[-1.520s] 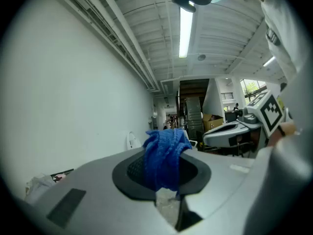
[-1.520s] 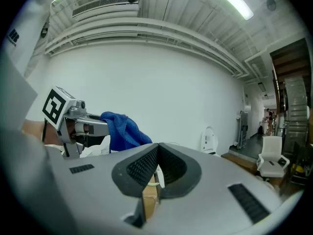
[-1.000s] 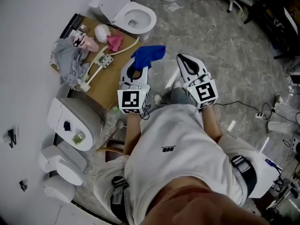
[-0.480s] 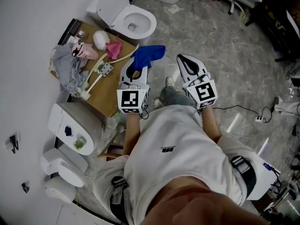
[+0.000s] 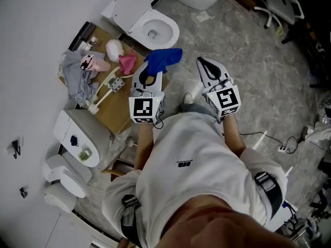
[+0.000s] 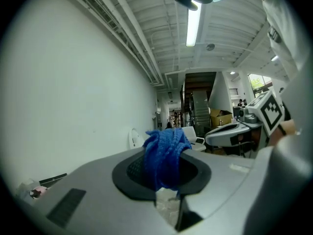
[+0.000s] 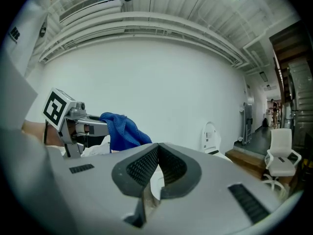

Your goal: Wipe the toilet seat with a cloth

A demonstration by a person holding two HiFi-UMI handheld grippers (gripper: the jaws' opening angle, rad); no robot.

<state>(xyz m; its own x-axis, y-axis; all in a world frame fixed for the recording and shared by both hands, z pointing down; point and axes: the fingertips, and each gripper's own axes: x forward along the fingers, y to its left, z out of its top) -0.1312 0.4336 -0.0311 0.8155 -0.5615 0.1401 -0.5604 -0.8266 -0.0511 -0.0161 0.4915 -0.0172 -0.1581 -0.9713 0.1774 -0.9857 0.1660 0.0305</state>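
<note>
A blue cloth (image 5: pixel 164 59) is clamped in the left gripper (image 5: pixel 149 72) near a white toilet (image 5: pixel 126 6); the right gripper (image 5: pixel 203 64) is closed, empty. The shirt print (image 5: pixel 183 164) cannot be read.

The cloth (image 6: pixel 164 151) pinched in the left gripper (image 6: pixel 164 173) looks a nubbly, looped blue knit against the gripper's smooth matt grey plastic and black ribbed pads (image 6: pixel 131 170), while ahead of it the toilet seat (image 5: pixel 166 35) shines glossy white over mottled, stone-like floor (image 5: pixel 243 61).
</note>
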